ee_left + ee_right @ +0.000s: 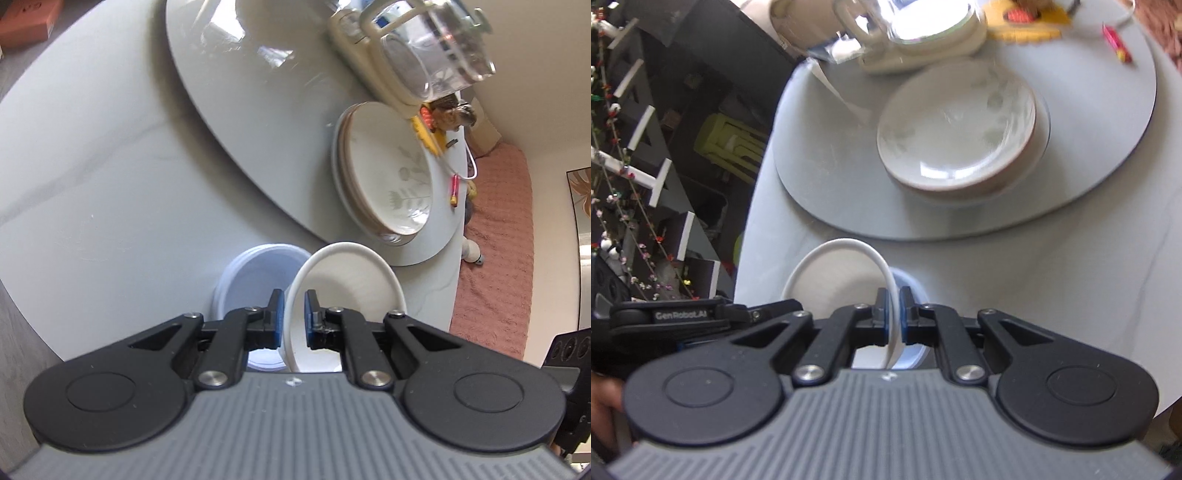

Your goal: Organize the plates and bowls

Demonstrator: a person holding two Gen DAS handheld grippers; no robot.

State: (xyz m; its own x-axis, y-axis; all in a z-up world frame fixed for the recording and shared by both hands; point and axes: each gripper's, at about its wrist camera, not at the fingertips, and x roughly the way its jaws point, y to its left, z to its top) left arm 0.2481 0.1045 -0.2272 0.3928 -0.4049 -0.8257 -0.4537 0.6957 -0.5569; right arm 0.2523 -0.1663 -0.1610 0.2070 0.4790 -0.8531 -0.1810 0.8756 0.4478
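A plain white bowl is held tilted above a pale blue bowl that sits on the white table. My left gripper straddles the white bowl's rim with a small gap at each blue pad. My right gripper is shut on the opposite rim of the white bowl, with the blue bowl just below it. A stack of floral plates with brown rims rests on the grey turntable; the stack also shows in the right wrist view.
A glass kettle on a cream base stands at the turntable's back. A yellow item, a red pen and a white cable lie near the plates. The table edge drops to a pink rug. Dark shelving stands left of the table.
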